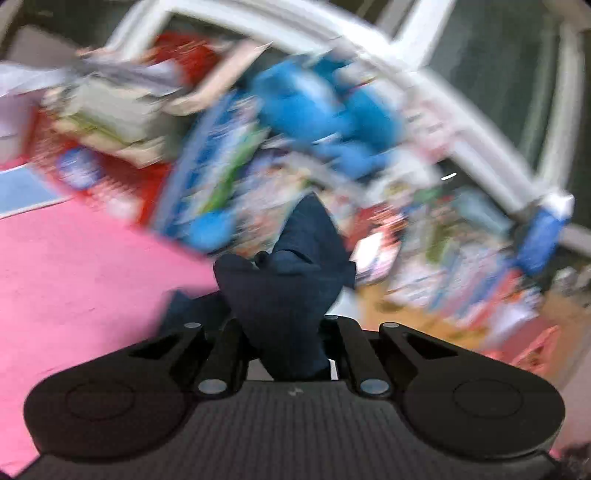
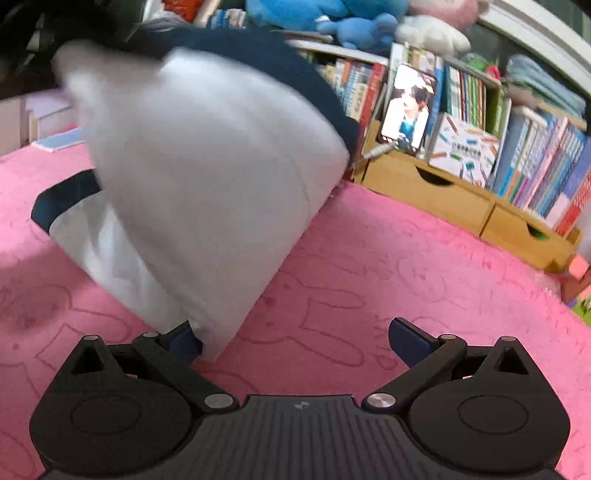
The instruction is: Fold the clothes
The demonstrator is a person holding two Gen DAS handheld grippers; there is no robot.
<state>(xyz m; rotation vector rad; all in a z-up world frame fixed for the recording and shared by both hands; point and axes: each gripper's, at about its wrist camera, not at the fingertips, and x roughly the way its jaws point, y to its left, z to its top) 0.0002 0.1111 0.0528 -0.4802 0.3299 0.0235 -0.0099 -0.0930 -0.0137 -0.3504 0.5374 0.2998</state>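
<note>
Left tongs [image 1: 286, 332] are clamped shut on a bunch of dark navy fabric [image 1: 284, 273], which balloons up between the jaws and blocks the fingertips; that view is heavily smeared, background unreadable beyond colours. Right tongs [image 2: 295, 343] stand wide open, nothing gripped, the blue pads [image 2: 408, 341] well apart; the left pad sits just beside the lower corner of the garment, can't tell if it touches. Pink cover [image 2: 369, 266] with a faint bunny pattern spreads over the whole tabletop and fills the lower part of both views. White garment with navy trim [image 2: 207, 177] hangs lifted at its upper left end, draping diagonally across the left half of the right wrist view, its lower end reaching the pink cover near the right tongs; a navy band [image 2: 62, 199] at its left edge lies on the cover. Wooden organiser with drawers [image 2: 436, 192] stands along the far edge of the tabletop, holding a row of upright books [image 2: 535, 166]. Blue plush toy [image 2: 332, 18] sits on top of the shelf, beside a pale plush [image 2: 432, 33]. Phone [image 2: 406, 107] leans upright against the books, screen lit. Small pink item [image 2: 580, 269] sits at the far right edge, too cropped to identify.
</note>
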